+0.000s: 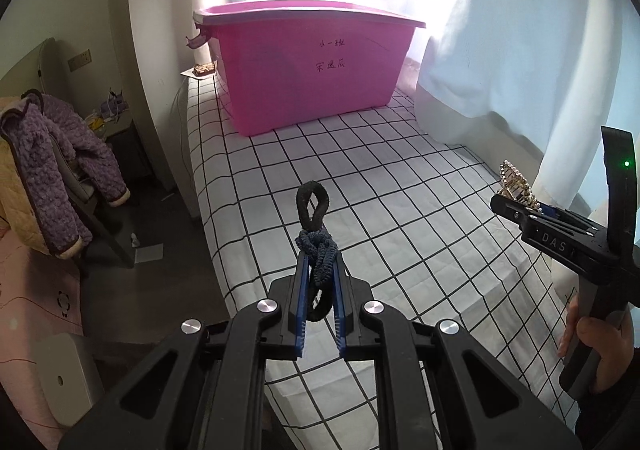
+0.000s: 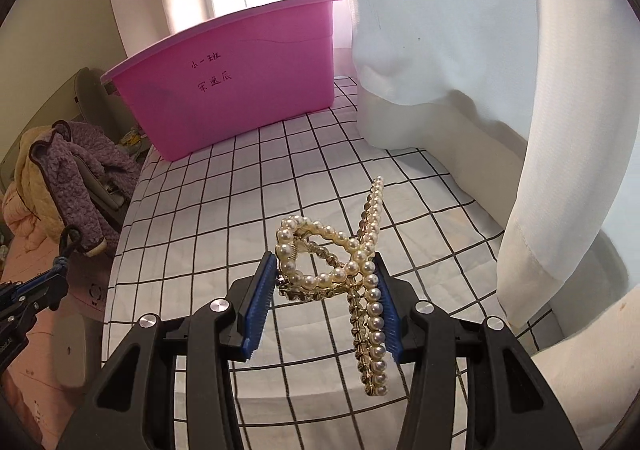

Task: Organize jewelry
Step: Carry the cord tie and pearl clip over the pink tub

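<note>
Far left, a purple fleece jacket drapes over a chair beside the bed; a pink quilt sits under it in the corner. The left gripper is held above the bed, which wears a white sheet with a black grid; its blue-padded jaws are pinching a dark hair tie, a black loop sticking up past the fingertips, a navy knotted part at the tips, another black loop hanging back between the pads; the tie is off the sheet, clear of the bedding. Further back, centre, a pink plastic bin stands on the bed near the window, handwritten characters on its front wall; contents cannot be told. A small brown item lies on white paper just left of the bin; too small to identify. Right of that, the right gripper is also held over the sheet; its jaws are clamped on a pearl hair claw, gold frame, pearl-lined heart loop at the left pad, a long pearl row running along the right pad and sticking out front and back; the claw is lifted off the bed. Far right, a white curtain hangs down onto the bed edge.
</note>
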`<state>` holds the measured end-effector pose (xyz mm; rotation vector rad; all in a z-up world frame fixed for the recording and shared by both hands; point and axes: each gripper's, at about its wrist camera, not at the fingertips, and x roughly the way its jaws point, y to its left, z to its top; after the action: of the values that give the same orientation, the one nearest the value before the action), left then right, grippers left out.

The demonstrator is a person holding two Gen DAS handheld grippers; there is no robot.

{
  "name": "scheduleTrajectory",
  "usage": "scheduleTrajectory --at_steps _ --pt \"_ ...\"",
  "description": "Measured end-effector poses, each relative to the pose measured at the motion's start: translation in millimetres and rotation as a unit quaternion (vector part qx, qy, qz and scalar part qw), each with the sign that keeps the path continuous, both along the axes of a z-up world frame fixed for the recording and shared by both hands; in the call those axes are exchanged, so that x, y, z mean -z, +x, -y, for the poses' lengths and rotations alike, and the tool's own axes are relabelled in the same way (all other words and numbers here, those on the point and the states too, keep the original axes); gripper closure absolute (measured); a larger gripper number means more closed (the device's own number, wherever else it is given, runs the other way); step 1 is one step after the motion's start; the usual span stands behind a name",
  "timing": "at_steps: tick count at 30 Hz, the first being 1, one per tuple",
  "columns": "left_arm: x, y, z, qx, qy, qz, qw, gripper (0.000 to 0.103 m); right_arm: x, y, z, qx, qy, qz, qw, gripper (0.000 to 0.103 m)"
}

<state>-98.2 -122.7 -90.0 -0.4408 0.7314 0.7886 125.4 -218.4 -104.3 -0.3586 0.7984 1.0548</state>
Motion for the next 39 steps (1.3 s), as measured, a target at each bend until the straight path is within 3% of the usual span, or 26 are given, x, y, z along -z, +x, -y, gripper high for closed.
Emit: scheduleTrajectory --at_steps 10,25,33,39 --pt "-56.1 -29.7 -51.0 0.016 0.022 0.034 0.999 0.092 -53.0 -38.0 -24.0 0.04 0.039 -0.008 0.998 0.057" --pt "-125.4 -38.1 -209.0 0.124 0.063 0.066 0.9881 0.092 -126.2 -74.8 -112.8 0.156 0.1 0.012 0.983 0.057" --pt "-152.6 -8.7 -266.8 0.138 0.075 0.089 0.9835 0.092 -159.5 -55.6 -167.2 0.149 0.108 0.033 0.982 0.057" --pt "-158.6 30.8 -301.0 0.124 0.074 0.081 0.9862 0.092 -168.2 -23.9 -213.4 0.109 0.125 0.021 0.986 0.057"
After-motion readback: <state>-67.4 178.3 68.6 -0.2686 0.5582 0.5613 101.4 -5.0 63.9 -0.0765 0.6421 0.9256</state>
